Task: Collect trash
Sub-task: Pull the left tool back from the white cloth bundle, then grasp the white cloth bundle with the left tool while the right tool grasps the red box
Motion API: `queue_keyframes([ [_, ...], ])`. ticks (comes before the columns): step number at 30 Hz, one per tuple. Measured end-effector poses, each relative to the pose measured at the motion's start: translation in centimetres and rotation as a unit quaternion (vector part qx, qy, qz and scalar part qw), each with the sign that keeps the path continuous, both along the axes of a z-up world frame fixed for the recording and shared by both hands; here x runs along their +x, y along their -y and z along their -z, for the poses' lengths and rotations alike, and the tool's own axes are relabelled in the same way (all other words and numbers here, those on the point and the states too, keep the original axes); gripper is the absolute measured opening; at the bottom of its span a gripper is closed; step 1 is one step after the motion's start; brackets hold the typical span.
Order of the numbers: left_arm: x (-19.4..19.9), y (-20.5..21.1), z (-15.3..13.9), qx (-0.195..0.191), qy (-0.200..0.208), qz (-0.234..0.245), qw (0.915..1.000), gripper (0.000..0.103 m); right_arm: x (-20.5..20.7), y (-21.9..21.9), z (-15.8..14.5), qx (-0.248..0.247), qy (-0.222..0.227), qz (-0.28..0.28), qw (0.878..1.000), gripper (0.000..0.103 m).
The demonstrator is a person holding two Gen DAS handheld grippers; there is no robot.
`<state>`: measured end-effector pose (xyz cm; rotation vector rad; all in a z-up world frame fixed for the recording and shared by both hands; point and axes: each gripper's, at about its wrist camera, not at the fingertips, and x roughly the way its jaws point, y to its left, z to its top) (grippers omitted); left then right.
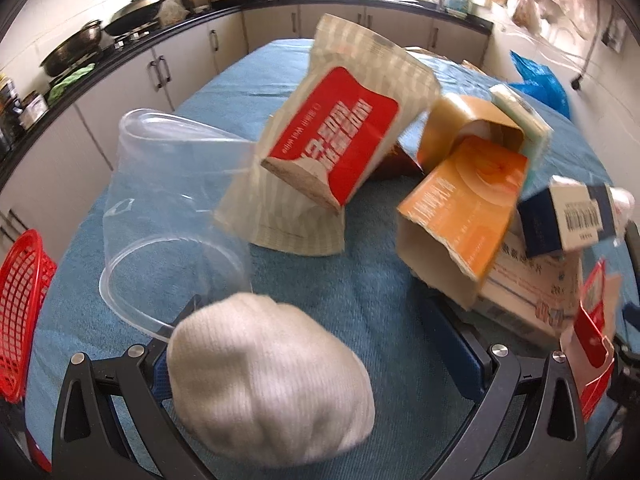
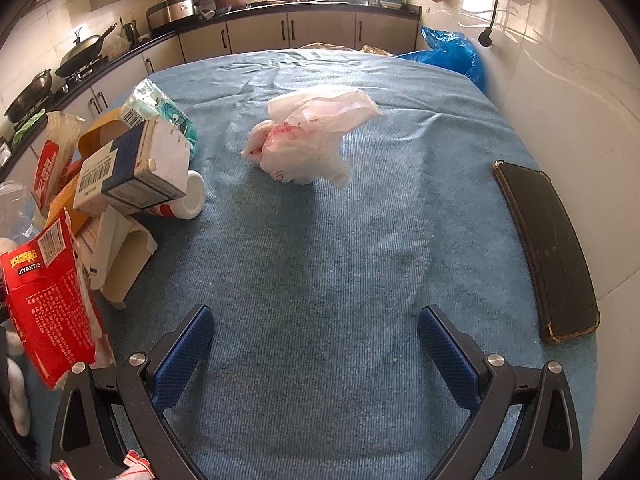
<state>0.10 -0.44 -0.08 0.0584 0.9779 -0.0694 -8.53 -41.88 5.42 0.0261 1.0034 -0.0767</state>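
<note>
The left tool (image 1: 316, 344) is gaping around a ribbed white sock ball (image 1: 272, 380) beside the clear cup (image 1: 176, 216); the right tool (image 2: 316, 344) is gaping empty, well short of the crinkled bag (image 2: 312, 132).

Bare blue cloth (image 2: 320, 280) lies open up to the plastic bag (image 2: 312, 136); boxes (image 2: 132, 168) crowd its left, phone (image 2: 548, 252) its right.

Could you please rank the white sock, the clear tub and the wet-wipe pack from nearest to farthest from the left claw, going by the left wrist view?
1. White sock: between the open fingers of the left claw.
2. Clear tub: ahead, to the left.
3. Wet-wipe pack: farther ahead, centre.
</note>
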Motion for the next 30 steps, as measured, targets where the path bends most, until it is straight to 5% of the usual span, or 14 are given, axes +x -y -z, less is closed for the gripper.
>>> queue_keyframes([
  [7,-2.4,-0.8,-0.8,-0.016,0.002,0.042,0.999,0.103,-2.1,-0.4,-0.1,0.007,-0.006,0.013,1.0,0.103],
  [12,-6.8,-3.9,-3.2,-0.033,0.047,0.031,0.9979,0.103,-5.2,-0.5,-1.2,0.054,0.007,0.029,0.998,0.099],
  [22,-16.0,-9.8,-7.8,-0.037,0.141,-0.024,0.9891,0.103,-14.0,-6.4,-6.4,0.068,0.143,-0.007,0.987,0.099],
  [30,-22.4,-9.9,-9.5,-0.005,0.197,-0.027,0.98,0.103,-18.8,-9.6,-7.1,0.057,0.179,-0.027,0.982,0.094],
])
